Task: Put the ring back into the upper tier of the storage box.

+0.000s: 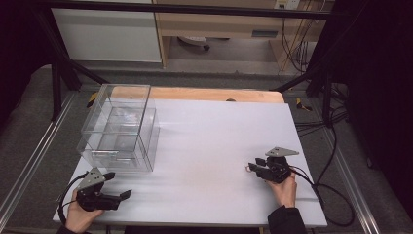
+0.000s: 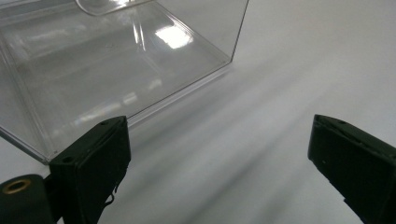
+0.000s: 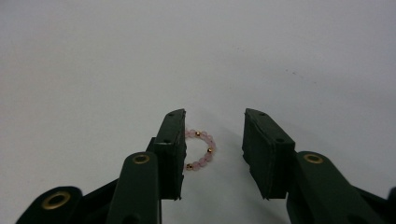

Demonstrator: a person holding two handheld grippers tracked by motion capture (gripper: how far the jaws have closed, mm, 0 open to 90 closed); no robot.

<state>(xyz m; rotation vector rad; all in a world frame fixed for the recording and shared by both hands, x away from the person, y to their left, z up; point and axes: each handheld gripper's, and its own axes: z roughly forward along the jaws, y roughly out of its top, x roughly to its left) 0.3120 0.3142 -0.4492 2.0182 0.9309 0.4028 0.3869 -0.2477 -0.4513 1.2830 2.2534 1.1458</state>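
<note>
The bead bracelet point(image 3: 200, 150) lies flat on the white counter point(image 1: 204, 161), a small closed ring with no marked long axis and no pointing end; its plane is level with the surface. It is strung with pale pink, slightly translucent beads, broken at intervals by small gold-coloured beads, three of which are visible. In the right gripper view part of the ring is hidden behind one jaw, which stands just beside or touching it; contact cannot be confirmed. The other jaw stands clear of the ring with bare counter between. The right gripper point(image 3: 212, 147) has its jaws part-way parted on either side of the bracelet, not pressing on it. In the high view the bracelet point(image 1: 248, 168) sits at the tips of the right gripper point(image 1: 254, 168), towards the right side of the counter and well apart from the clear plastic box point(image 1: 119, 127) standing at the left rear. The left gripper point(image 1: 119, 185) rests near the front left, jaws released wide and holding nothing, just in front of the box's near corner point(image 2: 116, 70).
</note>
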